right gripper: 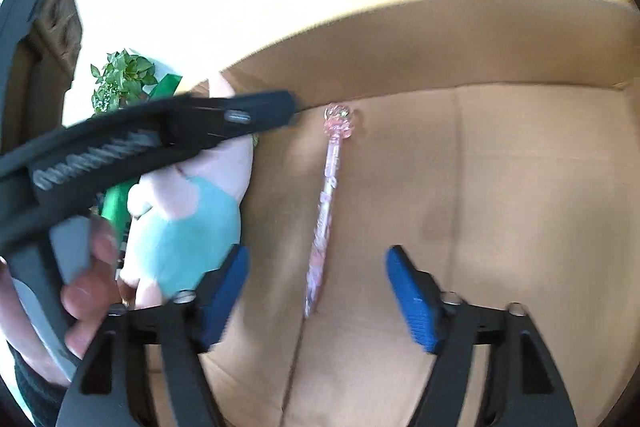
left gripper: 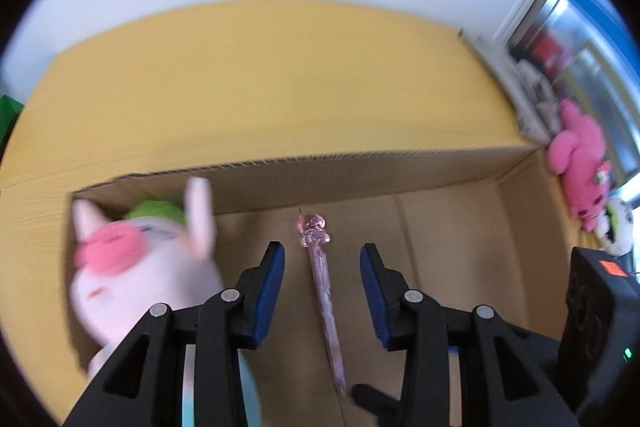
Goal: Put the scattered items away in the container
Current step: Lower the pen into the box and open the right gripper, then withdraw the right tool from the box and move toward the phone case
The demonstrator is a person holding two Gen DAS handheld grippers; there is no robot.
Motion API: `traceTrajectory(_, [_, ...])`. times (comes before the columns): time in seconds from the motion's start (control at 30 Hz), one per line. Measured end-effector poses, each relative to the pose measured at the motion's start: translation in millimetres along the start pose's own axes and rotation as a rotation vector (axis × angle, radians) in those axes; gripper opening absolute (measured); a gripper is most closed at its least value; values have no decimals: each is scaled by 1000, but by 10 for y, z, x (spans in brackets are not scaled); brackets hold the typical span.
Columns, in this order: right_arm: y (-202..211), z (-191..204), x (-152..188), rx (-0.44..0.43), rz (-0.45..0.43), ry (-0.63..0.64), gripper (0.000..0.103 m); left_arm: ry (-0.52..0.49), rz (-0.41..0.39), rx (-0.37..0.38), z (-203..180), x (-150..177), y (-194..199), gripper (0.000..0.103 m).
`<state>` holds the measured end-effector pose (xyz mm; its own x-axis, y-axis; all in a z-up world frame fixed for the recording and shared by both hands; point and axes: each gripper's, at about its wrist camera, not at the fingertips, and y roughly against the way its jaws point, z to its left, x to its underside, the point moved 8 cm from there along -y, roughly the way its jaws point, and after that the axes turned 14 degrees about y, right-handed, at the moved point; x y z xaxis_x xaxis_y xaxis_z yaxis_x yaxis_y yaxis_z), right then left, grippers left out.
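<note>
Behind blur, plush toy in box.

Bright daylight; the right wrist view is blown out at its far left, the plush toy motion-blurred, and fisheye bending darkens every edge.

Right gripper, jaws apart, above the floor of a cardboard box. A pink pen lies lengthwise on the floor between the fingers, untouched. At left, a hand holds the left gripper over a plush toy
</note>
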<state>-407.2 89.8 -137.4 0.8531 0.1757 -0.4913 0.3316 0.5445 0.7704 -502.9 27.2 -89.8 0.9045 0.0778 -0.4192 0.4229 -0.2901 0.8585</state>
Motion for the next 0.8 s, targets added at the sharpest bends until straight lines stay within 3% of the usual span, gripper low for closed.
traceTrajectory(0.17, [663,134,97,108,-123,57,103,-36,-235,48,-98,205,1014,71])
traceTrajectory(0.3, [1128,365,286,222,-214,146,103,-40,-395,62,-88,682,1708,78])
traceTrajectory(0.4, [1375,439,417,299,-256,220,103,-14,-441,76,-40,1080,2006,78])
traceTrajectory(0.53, [1664,608,592,389,-316,251,103,-15,-493,14,-12,1576,2226,78])
traceTrajectory(0.8, [1938,836,907,478,-367,321,103,8,-481,43,-82,2177,2398,78])
